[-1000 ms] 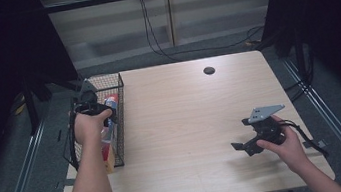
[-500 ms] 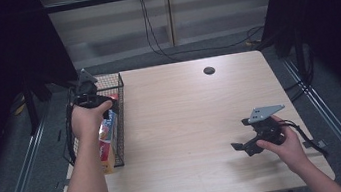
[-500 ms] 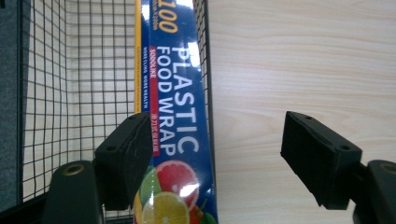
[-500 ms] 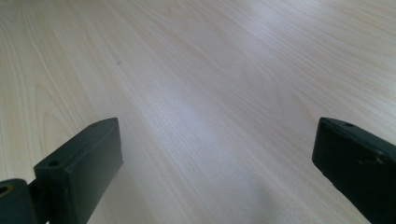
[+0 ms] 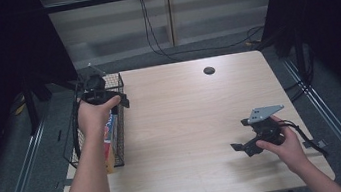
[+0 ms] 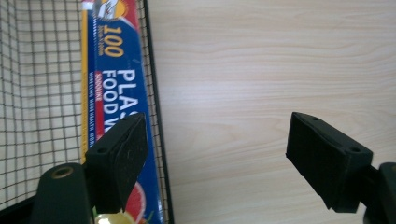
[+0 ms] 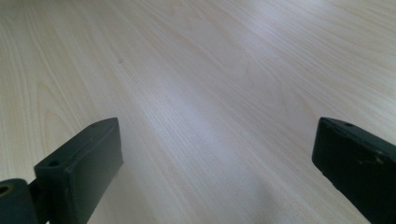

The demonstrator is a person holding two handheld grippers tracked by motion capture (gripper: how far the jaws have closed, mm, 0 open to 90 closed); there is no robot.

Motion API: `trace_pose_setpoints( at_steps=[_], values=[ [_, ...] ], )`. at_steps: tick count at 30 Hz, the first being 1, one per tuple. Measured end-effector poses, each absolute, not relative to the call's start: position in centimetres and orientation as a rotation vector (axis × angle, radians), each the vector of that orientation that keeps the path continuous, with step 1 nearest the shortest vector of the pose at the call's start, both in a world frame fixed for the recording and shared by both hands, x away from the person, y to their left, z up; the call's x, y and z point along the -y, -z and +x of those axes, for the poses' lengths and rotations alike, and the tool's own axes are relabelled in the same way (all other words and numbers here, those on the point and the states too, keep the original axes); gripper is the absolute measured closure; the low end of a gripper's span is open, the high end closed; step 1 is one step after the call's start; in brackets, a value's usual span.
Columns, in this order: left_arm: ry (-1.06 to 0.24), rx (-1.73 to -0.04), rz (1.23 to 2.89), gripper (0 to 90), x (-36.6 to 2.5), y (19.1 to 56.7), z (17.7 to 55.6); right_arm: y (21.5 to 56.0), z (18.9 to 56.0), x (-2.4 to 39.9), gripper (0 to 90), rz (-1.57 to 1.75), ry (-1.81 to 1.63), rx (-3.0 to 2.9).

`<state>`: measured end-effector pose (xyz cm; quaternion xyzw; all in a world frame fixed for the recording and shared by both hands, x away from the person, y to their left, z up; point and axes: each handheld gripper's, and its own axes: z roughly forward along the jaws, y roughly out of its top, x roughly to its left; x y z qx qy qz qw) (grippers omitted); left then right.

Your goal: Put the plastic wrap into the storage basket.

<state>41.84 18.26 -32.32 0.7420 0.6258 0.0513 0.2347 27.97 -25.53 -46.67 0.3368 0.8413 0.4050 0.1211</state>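
Both grippers are in our hands with nothing between their jaws. Our left gripper [image 5: 99, 91] hangs over the far end of the wire basket, and in the left gripper view [image 6: 217, 163] its jaws stand wide apart, one above the box in the basket, the other above bare wood. Our right gripper [image 5: 255, 139] sits low over the near right part of the table, well apart from the basket; in the right gripper view [image 7: 217, 172] its jaws are likewise spread wide over plain tabletop.

Going from the largest thing down: we work at a pale wooden table [image 5: 187, 124] with a small dark round hole [image 5: 209, 70] near its far edge. A black wire basket [image 5: 120, 133] stands along the table's left edge. Inside it, against the wall nearer the table's middle, lies a long blue, yellow and red box of plastic food wrap [image 6: 112, 79], lengthwise along the basket.
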Motion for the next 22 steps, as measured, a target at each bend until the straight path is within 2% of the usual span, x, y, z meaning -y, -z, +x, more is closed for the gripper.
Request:
trace_pose_setpoints(
  at_steps=[11, 22],
  values=[
    [-0.135, -1.566, 2.07, 18.8, -15.4, 31.6, 41.0, 46.7, 28.0, 25.3, 1.3, 0.978, -1.179, -2.464],
    [-0.134, -1.485, 2.084, 14.4, -13.4, 32.0, 40.6, 46.7, 27.9, 25.4, 1.3, 0.975, -1.171, -2.465]
  ],
)
